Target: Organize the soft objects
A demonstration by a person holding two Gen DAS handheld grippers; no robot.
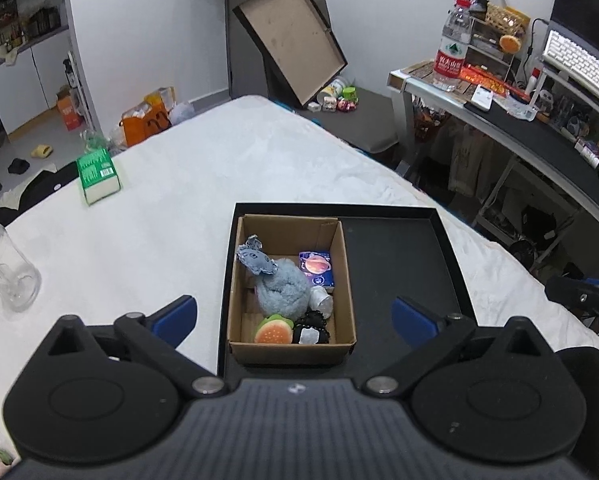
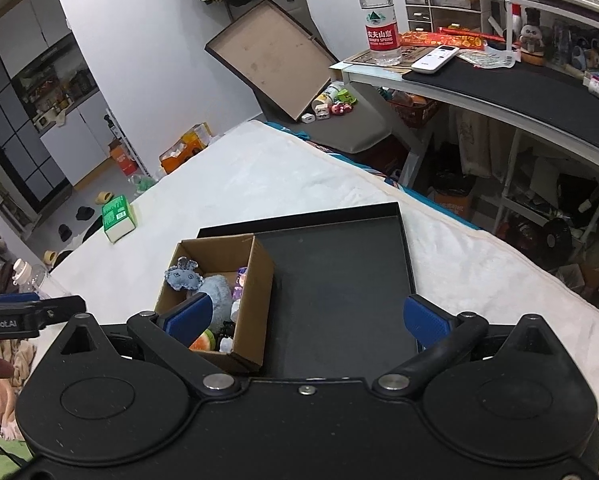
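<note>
White bed [image 1: 259, 168] carries a black tray [image 1: 399, 248]; left gripper [image 1: 295, 320] and right gripper [image 2: 307, 320] hover above, both released.

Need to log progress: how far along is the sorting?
Done: the plush, burger toy and other small items sit in the cardboard box on the black tray. In hand: nothing, left gripper and right gripper open. Left: perhaps the green pack on the bed.
</note>
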